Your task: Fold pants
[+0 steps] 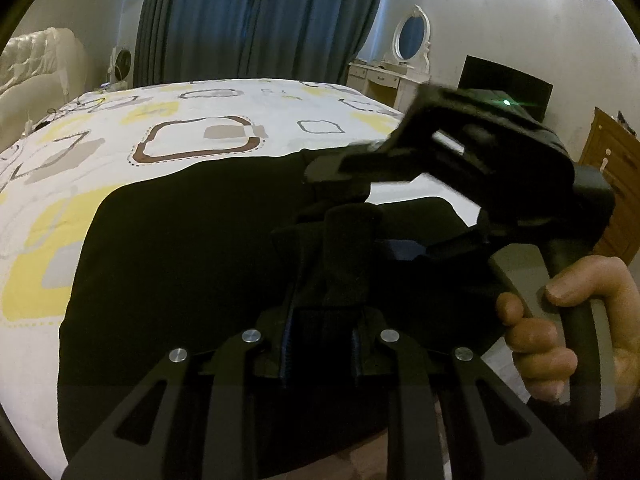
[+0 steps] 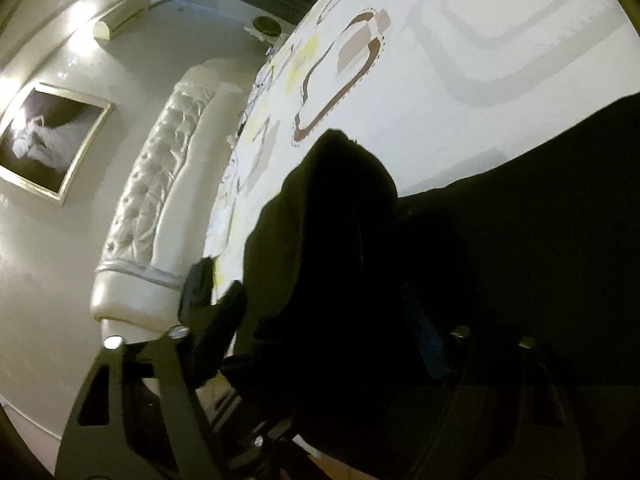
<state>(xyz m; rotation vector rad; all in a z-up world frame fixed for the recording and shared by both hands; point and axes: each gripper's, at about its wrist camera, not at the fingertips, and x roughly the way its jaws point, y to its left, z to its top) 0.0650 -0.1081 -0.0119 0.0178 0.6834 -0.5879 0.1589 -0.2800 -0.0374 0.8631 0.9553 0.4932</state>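
While black pants (image 1: 180,264) are spread on the patterned bedspread (image 1: 120,140), a bunched fold of them is pinched between the nearly closed jaws of the left gripper (image 1: 348,240), as seen from the left wrist. Further right, the right gripper (image 1: 400,160) is held by a hand (image 1: 568,320) above the cloth, jaws parted. Whether any cloth is gripped by it cannot be told from its own dark view.
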